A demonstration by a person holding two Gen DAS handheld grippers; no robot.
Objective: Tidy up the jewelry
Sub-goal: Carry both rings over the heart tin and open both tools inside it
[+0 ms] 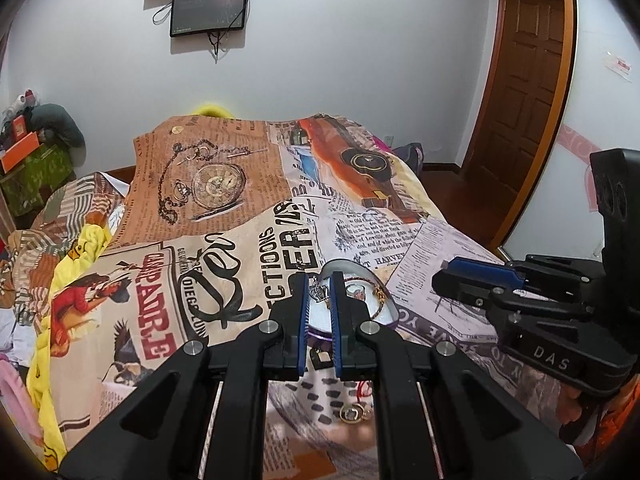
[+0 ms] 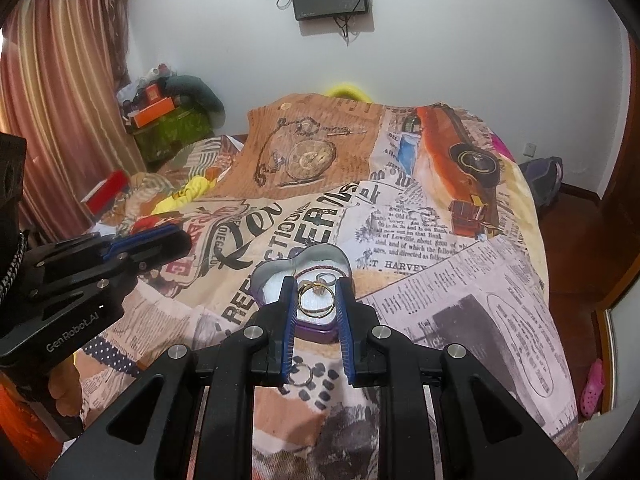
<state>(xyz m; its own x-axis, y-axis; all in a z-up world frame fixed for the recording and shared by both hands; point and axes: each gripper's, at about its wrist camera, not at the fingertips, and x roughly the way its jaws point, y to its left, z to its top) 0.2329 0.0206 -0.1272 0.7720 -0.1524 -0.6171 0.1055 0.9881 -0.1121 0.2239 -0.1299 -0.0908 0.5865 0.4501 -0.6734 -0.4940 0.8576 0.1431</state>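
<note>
While both tools hover over the bed, the heart-shaped tin box (image 2: 320, 249), purple outside and white inside, sits on the quilt with newspaper pictures (image 2: 440, 280), near the close edge. Inside the box lie a thin gold bangle (image 2: 316, 300), a small silver ring with a stone (image 2: 326, 278) and a dark braided cord (image 2: 324, 267) along the far wall.

The left gripper (image 1: 319, 276) has its blue pads pressed together, and it points at the box from the near left side. The right gripper (image 2: 315, 282) has its fingers a little apart and pinches nothing; the bangle shows between them but it lies in the box beyond.

A plain silver ring (image 2: 302, 374) lies on the quilt just on the near side of the box. A round gold piece (image 1: 352, 414) lies on the quilt too, close to it.
</note>
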